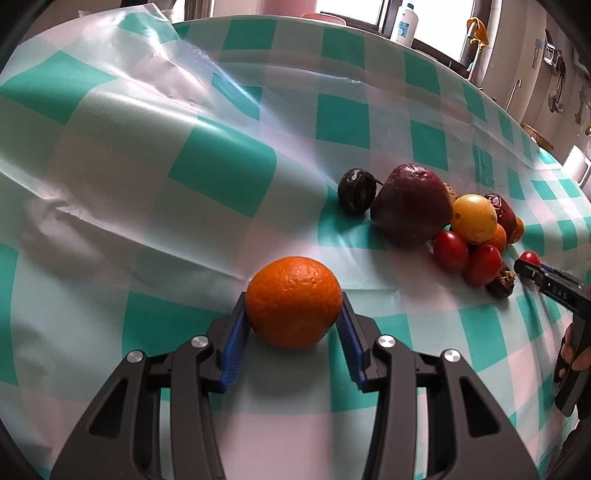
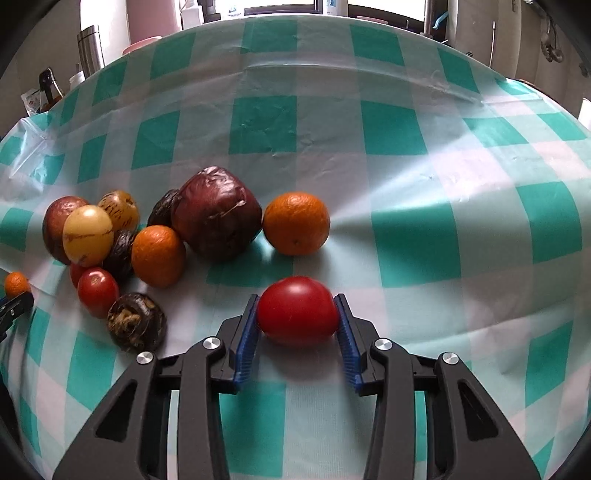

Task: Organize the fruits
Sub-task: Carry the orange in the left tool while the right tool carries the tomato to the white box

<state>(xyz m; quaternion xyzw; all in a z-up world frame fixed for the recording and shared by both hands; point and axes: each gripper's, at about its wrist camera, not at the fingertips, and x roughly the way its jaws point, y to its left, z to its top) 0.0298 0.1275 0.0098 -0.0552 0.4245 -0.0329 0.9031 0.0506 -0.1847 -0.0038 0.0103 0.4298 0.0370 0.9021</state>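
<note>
My left gripper (image 1: pixel 293 295) is shut on an orange (image 1: pixel 293 306) that rests on the teal-and-white checked tablecloth (image 1: pixel 147 221). Its blue pads (image 1: pixel 236 332) press both sides of the fruit. My right gripper (image 2: pixel 296 299) is shut on a red tomato (image 2: pixel 297 314) low over the cloth. A pile of fruit lies between the two grippers: a big wrinkled dark red fruit (image 2: pixel 216 218), two oranges (image 2: pixel 296 223), a yellow fruit (image 2: pixel 88 236), a small tomato (image 2: pixel 98 291) and dark shrivelled fruits (image 2: pixel 136 321). In the left wrist view the same pile (image 1: pixel 412 205) lies to the right.
The right gripper's tip (image 1: pixel 532 269) and a hand (image 1: pixel 576 362) show at the right edge of the left wrist view. A white bottle (image 1: pixel 406 22) stands beyond the table's far edge. A metal flask (image 2: pixel 90 46) stands at the back left. The cloth is wrinkled at left.
</note>
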